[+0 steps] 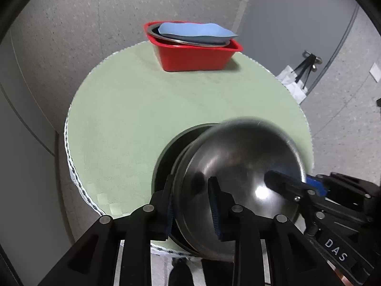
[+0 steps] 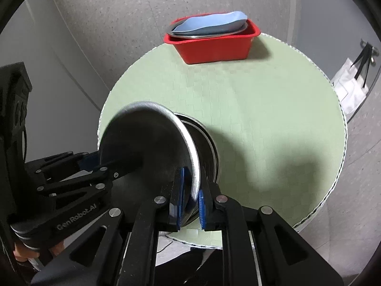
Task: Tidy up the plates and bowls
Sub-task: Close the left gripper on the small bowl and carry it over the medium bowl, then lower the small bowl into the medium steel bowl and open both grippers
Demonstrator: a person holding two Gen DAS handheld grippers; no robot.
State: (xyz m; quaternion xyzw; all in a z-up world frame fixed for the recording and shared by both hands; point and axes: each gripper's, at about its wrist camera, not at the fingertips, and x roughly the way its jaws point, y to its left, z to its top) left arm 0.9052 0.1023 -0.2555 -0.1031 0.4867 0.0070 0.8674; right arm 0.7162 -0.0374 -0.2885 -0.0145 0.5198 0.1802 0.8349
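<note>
A shiny steel bowl (image 1: 240,166) is tilted on edge at the near side of the round green table (image 1: 133,109). A second dark steel bowl (image 2: 202,143) sits under it. My left gripper (image 1: 190,205) is shut on the tilted bowl's rim. My right gripper (image 2: 190,200) is shut on the rim of the same bowl (image 2: 147,143) from the other side. It shows in the left wrist view (image 1: 285,186) at the bowl's right edge. A red bin (image 1: 197,52) at the far side holds a steel plate (image 1: 188,41) and a blue plate (image 1: 193,31).
The table edge drops to a grey speckled floor (image 1: 71,23) on all sides. A white bag (image 1: 295,81) with black straps hangs by a grey door at the right. The red bin also shows in the right wrist view (image 2: 214,45).
</note>
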